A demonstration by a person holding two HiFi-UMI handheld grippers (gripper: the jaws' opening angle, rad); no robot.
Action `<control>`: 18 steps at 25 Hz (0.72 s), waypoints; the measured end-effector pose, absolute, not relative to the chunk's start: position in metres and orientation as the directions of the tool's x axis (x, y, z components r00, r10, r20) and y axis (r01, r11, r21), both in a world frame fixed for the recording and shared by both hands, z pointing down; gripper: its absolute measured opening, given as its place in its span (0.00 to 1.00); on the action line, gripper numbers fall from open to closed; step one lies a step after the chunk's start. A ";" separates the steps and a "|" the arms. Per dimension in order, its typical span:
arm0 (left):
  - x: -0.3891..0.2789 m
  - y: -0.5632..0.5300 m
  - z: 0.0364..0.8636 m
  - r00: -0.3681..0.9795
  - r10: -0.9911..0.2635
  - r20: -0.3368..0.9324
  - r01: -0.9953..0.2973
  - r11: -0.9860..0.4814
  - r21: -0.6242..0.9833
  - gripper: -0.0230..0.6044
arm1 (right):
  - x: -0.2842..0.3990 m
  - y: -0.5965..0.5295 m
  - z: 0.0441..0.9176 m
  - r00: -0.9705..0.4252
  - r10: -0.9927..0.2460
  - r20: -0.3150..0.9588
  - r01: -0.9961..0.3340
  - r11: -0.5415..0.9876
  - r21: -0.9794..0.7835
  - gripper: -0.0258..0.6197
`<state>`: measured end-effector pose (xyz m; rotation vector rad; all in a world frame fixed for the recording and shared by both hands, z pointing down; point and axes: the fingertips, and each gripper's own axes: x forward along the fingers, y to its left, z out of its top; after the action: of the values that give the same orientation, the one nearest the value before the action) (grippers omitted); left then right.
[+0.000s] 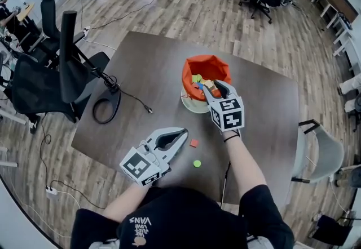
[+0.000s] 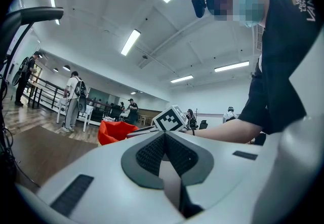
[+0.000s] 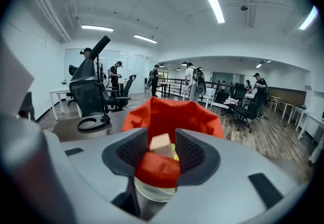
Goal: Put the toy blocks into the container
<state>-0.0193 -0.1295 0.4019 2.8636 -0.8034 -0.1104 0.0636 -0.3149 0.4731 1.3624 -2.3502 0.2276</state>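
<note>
- My right gripper (image 1: 216,91) is closed to the width of a pale wooden toy block (image 3: 161,145), which sits pinched between its two dark pads.
- I hold that block right over the mouth of the orange fabric container (image 1: 207,66), so it should fall inside and not catch on the soft rim when I let go.
- The container stands towards the far side of the dark brown desk (image 1: 141,73) on a pale round base. Green and yellow pieces already lie in it.
- My left gripper (image 1: 179,134) has its jaws together with nothing between them. It lies low and near me, tips towards the loose pieces, which I judge leaves it ready for the next pick.
- A small red square block (image 1: 194,143) lies just beside those tips, and a small green round block (image 1: 197,163) lies a little nearer me. Both are on the desk, well apart from the container, so the job is not finished.
</note>
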 end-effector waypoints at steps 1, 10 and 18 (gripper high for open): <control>-0.020 -0.130 0.401 0.852 -0.522 -0.026 -0.510 -0.841 0.179 0.05 | 0.062 -0.315 0.472 -0.440 -0.790 0.427 -0.857 0.511 0.064 0.29; -0.017 -0.128 0.398 0.857 -0.514 -0.034 -0.501 -0.847 0.175 0.05 | 0.064 -0.311 0.468 -0.441 -0.795 0.417 -0.857 0.510 0.067 0.30; -0.018 -0.124 0.394 0.858 -0.512 -0.033 -0.501 -0.850 0.163 0.05 | 0.069 -0.296 0.457 -0.450 -0.808 0.380 -0.859 0.508 0.062 0.28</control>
<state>-0.0183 -0.1243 0.3940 2.8837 -0.7905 -0.1133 0.0695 -0.2958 0.4569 1.3856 -2.3939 0.1964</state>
